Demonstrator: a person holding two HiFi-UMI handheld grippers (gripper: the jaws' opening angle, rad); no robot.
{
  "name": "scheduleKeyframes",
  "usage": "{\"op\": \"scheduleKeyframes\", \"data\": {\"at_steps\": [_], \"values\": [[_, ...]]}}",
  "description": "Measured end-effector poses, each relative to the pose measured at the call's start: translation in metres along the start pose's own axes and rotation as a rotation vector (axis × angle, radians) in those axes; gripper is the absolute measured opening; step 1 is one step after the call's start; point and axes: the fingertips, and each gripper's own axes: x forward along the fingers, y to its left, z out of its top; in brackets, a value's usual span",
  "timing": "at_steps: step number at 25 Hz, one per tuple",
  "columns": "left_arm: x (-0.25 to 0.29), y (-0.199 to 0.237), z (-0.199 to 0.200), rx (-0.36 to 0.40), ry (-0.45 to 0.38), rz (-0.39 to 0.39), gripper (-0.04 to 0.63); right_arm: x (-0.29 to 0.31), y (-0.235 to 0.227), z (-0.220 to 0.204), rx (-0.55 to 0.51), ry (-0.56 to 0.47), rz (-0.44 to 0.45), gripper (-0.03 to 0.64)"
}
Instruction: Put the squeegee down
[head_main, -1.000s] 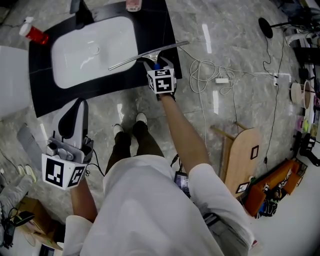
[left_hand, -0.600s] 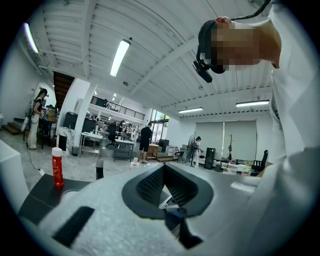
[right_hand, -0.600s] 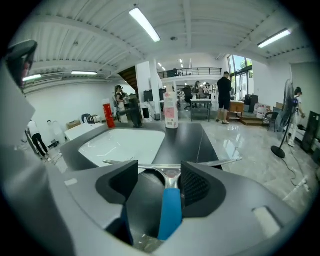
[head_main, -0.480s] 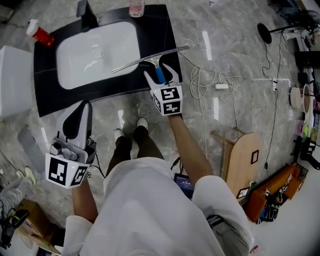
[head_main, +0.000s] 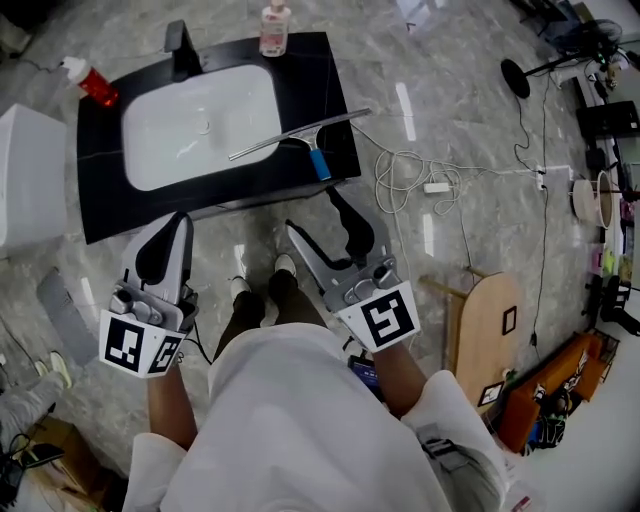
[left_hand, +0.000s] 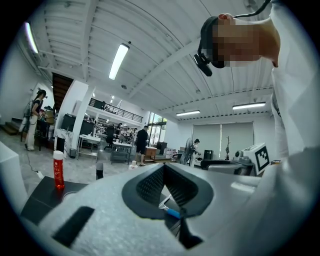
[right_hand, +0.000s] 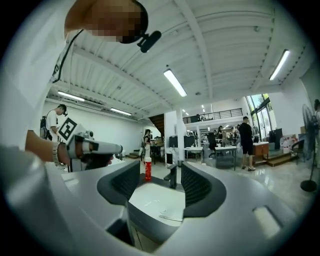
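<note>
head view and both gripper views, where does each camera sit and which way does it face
Head view: on the person's head, looking steeply down at the sink and the squeegee at its edge; shows the shirt, left gripper, right gripper.
Left gripper view: on the left gripper, level along its touching jaws; shows the shirt.
Right gripper view: on the right gripper, level along empty jaws, apart but closing, toward the sink; shows the left hand.
Shared: both gripper views catch the red bottle.
</note>
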Motion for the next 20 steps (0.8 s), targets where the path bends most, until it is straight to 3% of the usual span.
{"op": "scheduleKeyframes", "data": {"at_steps": [6,10,20], "values": [[-0.011,-0.006,0.005,0.003,-0.014,-0.013,0.002,-0.006,0.034,0.019,-0.021,-0.010,0.044,0.254],[-0.019,-0.002,0.014,0.016,-0.025,-0.005,0.002,-0.012,0.034,0.018,0.020,-0.015,0.039,0.233],[-0.032,0.008,0.015,0.018,-0.027,0.023,0.002,-0.006,0.032,0.022,-0.026,-0.018,0.011,0.199]]}}
